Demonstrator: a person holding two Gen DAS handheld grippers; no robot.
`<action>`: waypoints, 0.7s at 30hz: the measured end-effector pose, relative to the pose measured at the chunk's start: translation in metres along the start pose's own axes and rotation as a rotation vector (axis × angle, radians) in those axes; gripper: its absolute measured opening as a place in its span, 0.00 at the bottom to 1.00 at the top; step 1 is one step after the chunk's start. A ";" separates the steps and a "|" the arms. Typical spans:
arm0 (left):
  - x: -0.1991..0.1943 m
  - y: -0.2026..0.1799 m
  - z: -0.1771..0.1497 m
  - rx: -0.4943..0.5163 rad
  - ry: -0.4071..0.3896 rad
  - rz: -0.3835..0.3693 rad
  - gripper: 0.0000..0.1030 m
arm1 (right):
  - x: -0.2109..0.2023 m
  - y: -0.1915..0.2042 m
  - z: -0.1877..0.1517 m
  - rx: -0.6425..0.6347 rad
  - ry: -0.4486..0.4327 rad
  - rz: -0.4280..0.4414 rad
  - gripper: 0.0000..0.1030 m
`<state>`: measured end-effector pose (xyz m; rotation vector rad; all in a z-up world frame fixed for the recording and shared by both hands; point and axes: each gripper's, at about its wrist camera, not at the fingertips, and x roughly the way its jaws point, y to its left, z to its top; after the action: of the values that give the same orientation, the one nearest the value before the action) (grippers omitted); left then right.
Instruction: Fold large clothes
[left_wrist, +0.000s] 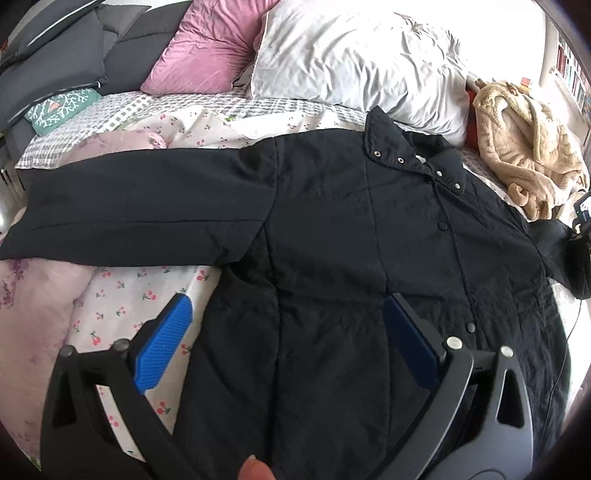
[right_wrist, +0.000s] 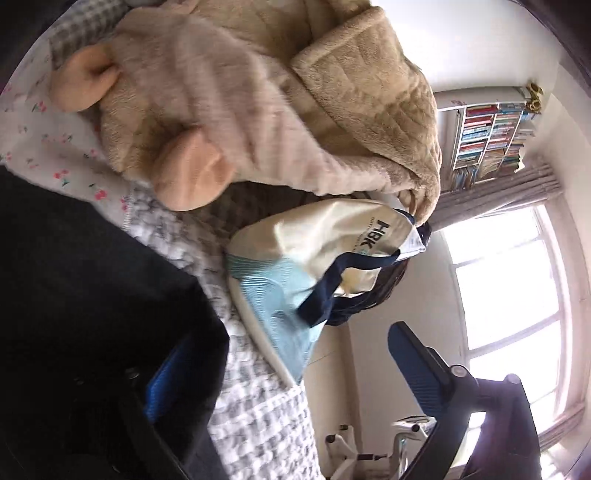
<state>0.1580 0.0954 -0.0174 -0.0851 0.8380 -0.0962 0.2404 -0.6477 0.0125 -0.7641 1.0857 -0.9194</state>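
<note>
A large black quilted coat (left_wrist: 351, 229) lies front up on the bed, collar toward the pillows, one sleeve (left_wrist: 129, 210) stretched out to the left. My left gripper (left_wrist: 288, 325) is open just above the coat's lower left side, its blue pads (left_wrist: 162, 343) wide apart and holding nothing. In the right wrist view, black coat fabric (right_wrist: 92, 277) fills the lower left and partly covers one blue finger. My right gripper (right_wrist: 280, 369) is open at the bed's edge, the other finger out over the floor side.
A pink pillow (left_wrist: 207, 48) and a grey pillow (left_wrist: 351, 55) lie at the head of the bed. A beige fleece robe (left_wrist: 524, 147) (right_wrist: 277, 92) is piled at the right. A cream and blue tote bag (right_wrist: 314, 258) hangs at the bed edge. A bookshelf (right_wrist: 491, 136) and a window (right_wrist: 517, 288) stand beyond.
</note>
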 end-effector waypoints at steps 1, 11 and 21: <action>0.000 -0.001 0.000 -0.003 0.004 -0.009 0.99 | 0.001 -0.016 -0.001 0.028 0.006 0.000 0.99; -0.005 -0.013 -0.001 0.001 -0.002 -0.035 0.99 | -0.041 -0.057 -0.023 0.283 -0.046 0.172 0.99; -0.011 -0.029 -0.004 -0.007 -0.005 -0.075 0.99 | 0.000 0.033 -0.110 0.648 0.161 0.842 0.99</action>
<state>0.1461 0.0677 -0.0090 -0.1233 0.8303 -0.1639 0.1433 -0.6418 -0.0486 0.3096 1.0203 -0.5359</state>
